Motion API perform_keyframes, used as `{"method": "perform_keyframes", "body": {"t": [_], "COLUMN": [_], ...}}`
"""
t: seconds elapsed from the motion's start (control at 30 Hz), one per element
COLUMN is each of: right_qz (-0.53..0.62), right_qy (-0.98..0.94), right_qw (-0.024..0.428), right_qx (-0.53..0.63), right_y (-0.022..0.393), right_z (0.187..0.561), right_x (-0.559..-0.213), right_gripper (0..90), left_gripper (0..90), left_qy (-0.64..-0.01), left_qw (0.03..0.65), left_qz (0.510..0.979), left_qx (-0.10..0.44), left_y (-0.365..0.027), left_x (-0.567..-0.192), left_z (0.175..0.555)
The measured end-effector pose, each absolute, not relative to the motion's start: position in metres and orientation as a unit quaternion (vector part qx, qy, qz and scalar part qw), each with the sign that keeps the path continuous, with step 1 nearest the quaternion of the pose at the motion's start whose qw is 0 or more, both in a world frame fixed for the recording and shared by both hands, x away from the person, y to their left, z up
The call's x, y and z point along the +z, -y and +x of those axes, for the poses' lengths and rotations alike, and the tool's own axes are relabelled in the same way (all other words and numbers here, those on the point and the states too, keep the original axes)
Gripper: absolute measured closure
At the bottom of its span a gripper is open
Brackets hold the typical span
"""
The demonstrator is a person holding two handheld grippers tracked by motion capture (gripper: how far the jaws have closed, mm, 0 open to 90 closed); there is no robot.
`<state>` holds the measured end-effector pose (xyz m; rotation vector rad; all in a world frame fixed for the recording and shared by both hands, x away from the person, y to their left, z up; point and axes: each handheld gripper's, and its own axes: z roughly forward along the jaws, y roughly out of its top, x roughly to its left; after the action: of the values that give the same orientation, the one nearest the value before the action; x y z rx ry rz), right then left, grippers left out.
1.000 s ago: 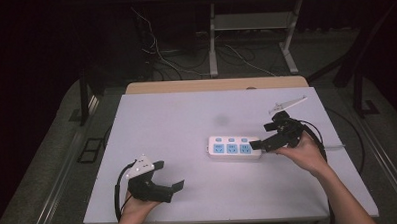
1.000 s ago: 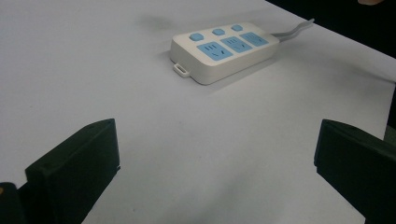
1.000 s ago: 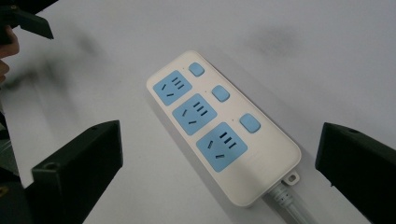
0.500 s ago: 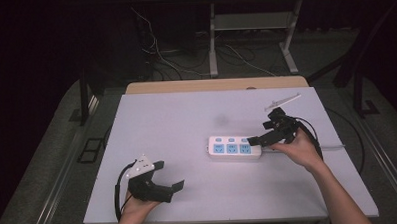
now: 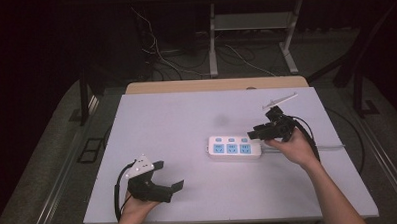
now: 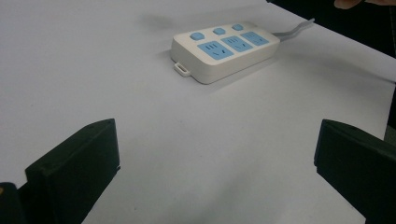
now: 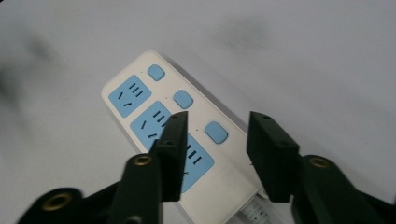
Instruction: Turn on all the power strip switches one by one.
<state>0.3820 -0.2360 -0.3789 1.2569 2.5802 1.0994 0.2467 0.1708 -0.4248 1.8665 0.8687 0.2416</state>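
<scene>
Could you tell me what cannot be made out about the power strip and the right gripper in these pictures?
- Whether the right gripper touches the power strip: right gripper view, jaws cover the strip's cable end.
- Where the strip's cable ends: high view, the right hand covers part of it.
- Switch positions: high view, too small.

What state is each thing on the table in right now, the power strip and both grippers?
Power strip: flat on the table, three blue sockets up, nothing plugged in, cord leading off to the right.
Right gripper: above the strip's cord end; jaws have just been closing, part-way in, not seen pressing on the strip.
Left gripper: near the front left edge, jaws wide open, nothing between them.
</scene>
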Motion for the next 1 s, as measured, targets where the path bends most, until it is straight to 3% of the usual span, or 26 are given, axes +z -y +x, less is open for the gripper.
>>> {"method": "perform_keyframes", "body": {"t": [0.17, 0.27, 1.0], "right_qz": [0.413, 0.414, 0.409], "right_qy": [-0.834, -0.830, -0.832], "right_qw": [0.028, 0.024, -0.005], "right_qx": [0.365, 0.373, 0.374], "right_y": [0.234, 0.235, 0.224], "right_z": [0.386, 0.388, 0.399], "right_x": [-0.382, -0.384, -0.404], "right_gripper": [83.3, 90.0, 90.0], "left_gripper": [0.0, 0.0, 0.0], "left_qy": [-0.361, -0.362, -0.361], "left_qw": [0.509, 0.510, 0.510], "left_qz": [0.775, 0.774, 0.774], "left_qx": [0.100, 0.100, 0.102], "left_y": [-0.171, -0.171, -0.172], "left_x": [-0.425, -0.425, -0.425], "left_z": [0.247, 0.246, 0.246]}}
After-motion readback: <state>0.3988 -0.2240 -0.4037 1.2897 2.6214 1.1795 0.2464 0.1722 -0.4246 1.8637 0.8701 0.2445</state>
